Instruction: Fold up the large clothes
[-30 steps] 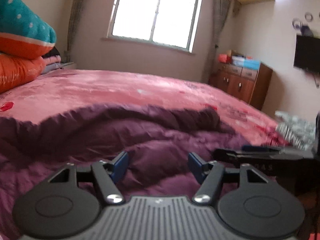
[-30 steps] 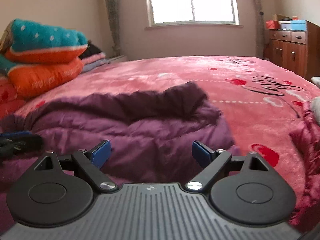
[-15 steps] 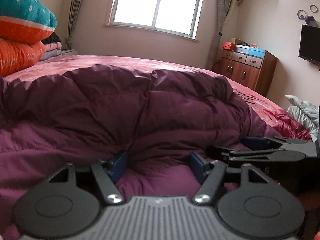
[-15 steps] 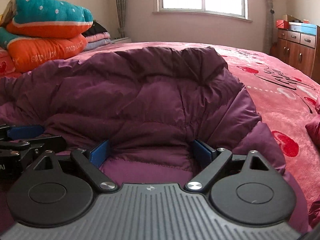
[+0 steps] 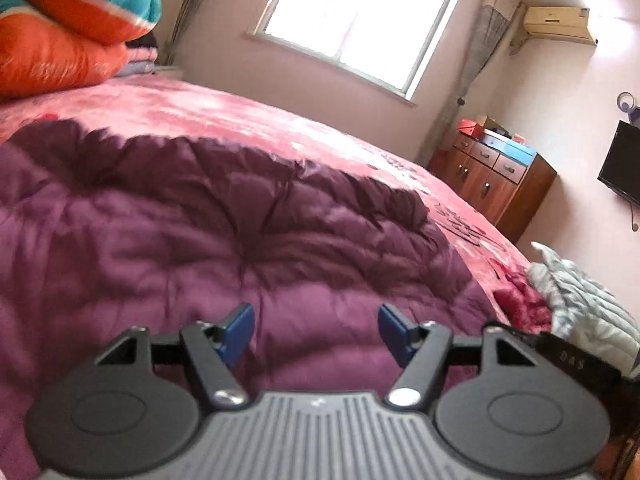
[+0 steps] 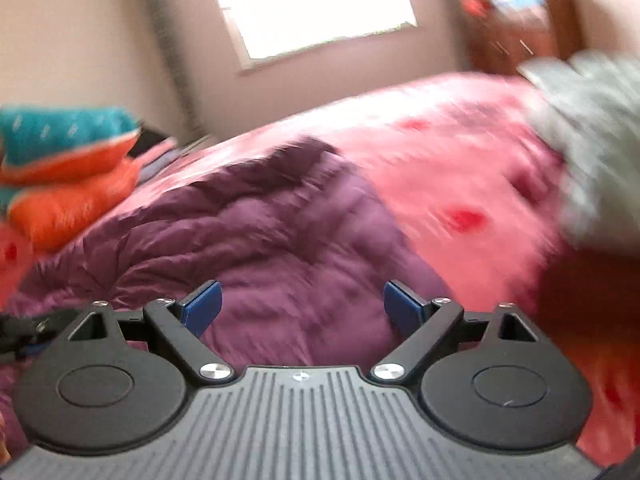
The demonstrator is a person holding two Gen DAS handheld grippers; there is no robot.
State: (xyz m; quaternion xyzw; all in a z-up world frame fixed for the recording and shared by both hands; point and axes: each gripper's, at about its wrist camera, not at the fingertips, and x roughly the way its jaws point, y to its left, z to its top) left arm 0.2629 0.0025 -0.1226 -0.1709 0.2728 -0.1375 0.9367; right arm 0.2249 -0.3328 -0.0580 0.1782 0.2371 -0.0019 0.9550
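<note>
A large purple quilted down coat (image 5: 248, 232) lies spread on the pink bed cover (image 5: 224, 112); the right wrist view shows the coat (image 6: 280, 236) blurred by motion. My left gripper (image 5: 316, 332) hovers over the coat's near part, open, its blue pads (image 5: 238, 330) wide apart with nothing pinched. My right gripper (image 6: 302, 308) is open too, above the coat's right half, pads (image 6: 404, 308) clear of the fabric. Each gripper shows at the edge of the other's view: the right gripper (image 5: 560, 354), the left gripper (image 6: 24, 328).
Orange and teal folded quilts (image 5: 68, 20) are stacked at the bed's far left. A pale grey puffer jacket (image 5: 580, 300) and a red garment (image 5: 520, 300) lie at the bed's right edge. A wooden dresser (image 5: 496, 176) and a wall television (image 5: 620, 168) stand beyond.
Both views have pulled back and tilted since half a second ago. The coat, which then filled the views close up, now lies lower and flatter. Both grippers' jaws stay equally wide.
</note>
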